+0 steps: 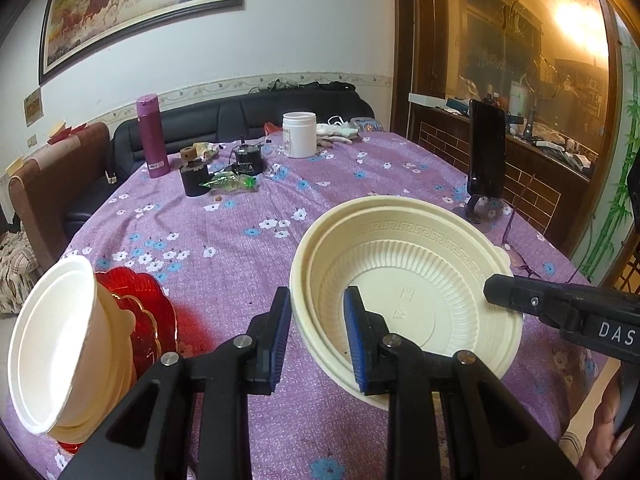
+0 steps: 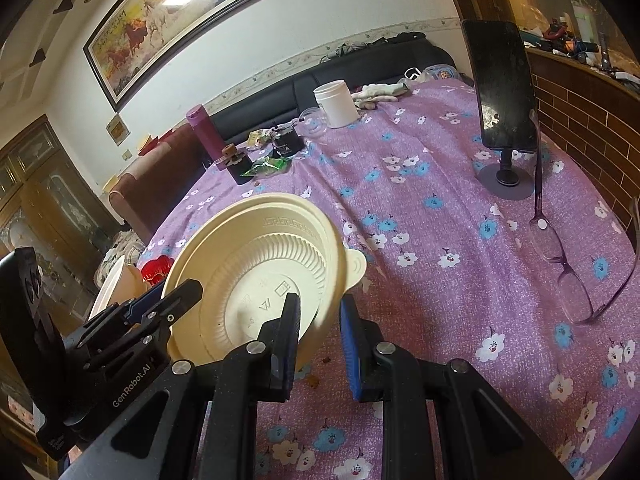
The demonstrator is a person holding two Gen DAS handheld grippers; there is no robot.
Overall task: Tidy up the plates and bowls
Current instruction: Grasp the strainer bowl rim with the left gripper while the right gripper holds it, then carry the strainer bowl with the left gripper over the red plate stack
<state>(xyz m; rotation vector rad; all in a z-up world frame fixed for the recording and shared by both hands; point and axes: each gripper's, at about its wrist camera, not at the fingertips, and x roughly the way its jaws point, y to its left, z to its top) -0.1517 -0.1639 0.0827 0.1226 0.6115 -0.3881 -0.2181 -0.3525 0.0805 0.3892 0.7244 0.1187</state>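
- The left gripper (image 1: 318,334) has its blue pads apart, and the near rim of the cream plate (image 1: 404,276) stands between them; one pad is inside the plate, one outside, not clamped as far as I can see.
- The right gripper (image 2: 320,346) is also apart, holding nothing, just beside the same plate's edge on the side of its small tab.
- The plate is tilted, and a second cream plate seems nested under it.
- Left of this plate, a white bowl (image 1: 52,360) leans on red plates (image 1: 140,312).
- To do the step well, I think the left pads should close fully on the rim before lifting, so the nested plates do not slip apart.
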